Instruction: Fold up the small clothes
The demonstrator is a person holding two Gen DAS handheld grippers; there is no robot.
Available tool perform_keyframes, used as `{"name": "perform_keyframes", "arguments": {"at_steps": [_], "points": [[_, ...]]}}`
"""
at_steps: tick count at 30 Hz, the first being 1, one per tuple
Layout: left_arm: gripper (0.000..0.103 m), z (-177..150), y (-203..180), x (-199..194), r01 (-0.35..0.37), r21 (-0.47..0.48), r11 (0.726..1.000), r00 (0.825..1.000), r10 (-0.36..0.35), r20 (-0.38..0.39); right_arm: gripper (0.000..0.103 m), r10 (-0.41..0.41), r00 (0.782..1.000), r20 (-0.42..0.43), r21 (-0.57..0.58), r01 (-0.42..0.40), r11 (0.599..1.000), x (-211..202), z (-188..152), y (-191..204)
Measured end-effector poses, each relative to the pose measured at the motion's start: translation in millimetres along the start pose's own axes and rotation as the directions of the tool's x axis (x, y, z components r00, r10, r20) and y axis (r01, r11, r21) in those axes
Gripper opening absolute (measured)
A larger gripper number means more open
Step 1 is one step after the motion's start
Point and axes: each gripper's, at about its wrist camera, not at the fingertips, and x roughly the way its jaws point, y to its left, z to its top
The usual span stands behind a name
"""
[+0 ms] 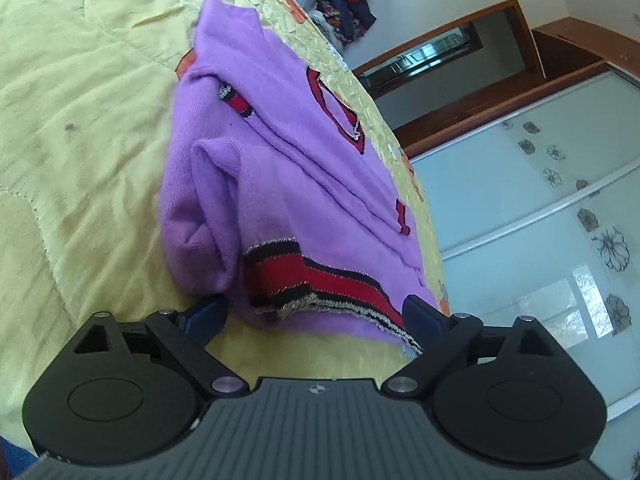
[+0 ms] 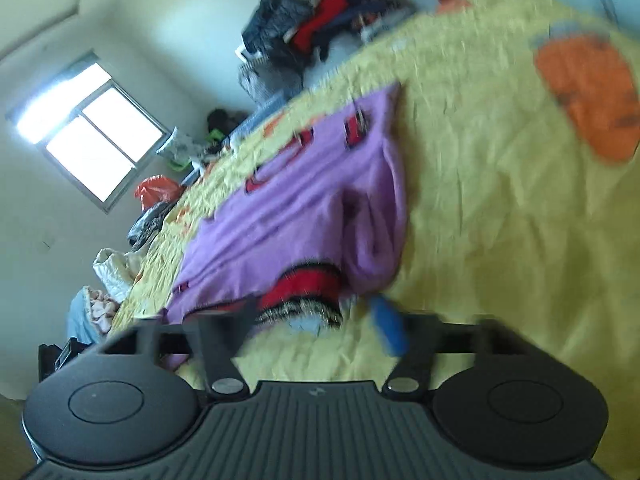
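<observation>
A small purple knit sweater with red, black and silver striped cuffs lies partly folded on a yellow quilted bedspread. My left gripper is open, its blue-padded fingers on either side of the sweater's near striped edge. In the right wrist view, which is blurred, the same sweater lies ahead. My right gripper is open, its fingers on either side of a striped cuff.
A heap of dark and red clothes sits past the bed's far end. Bags and bundles line one side of the bed below a window. A sliding wardrobe with flower decals stands on the other side.
</observation>
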Motion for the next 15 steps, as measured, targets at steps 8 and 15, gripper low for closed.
{"name": "perform_keyframes", "arguments": {"at_steps": [8,15], "points": [[0.061,5.9,-7.6,9.1,-0.073,-0.007,0.997,0.997,0.073,0.0,0.006,0.061,0.997,0.044,0.146,-0.067,0.987,17.9,3.0,-17.3],[0.005,2.1,-6.1,-0.9,-0.13,-0.005,0.991,0.991,0.13,0.021,0.006,0.111,0.989,0.097,0.071,-0.118,0.99,0.9,6.1,-1.1]]}}
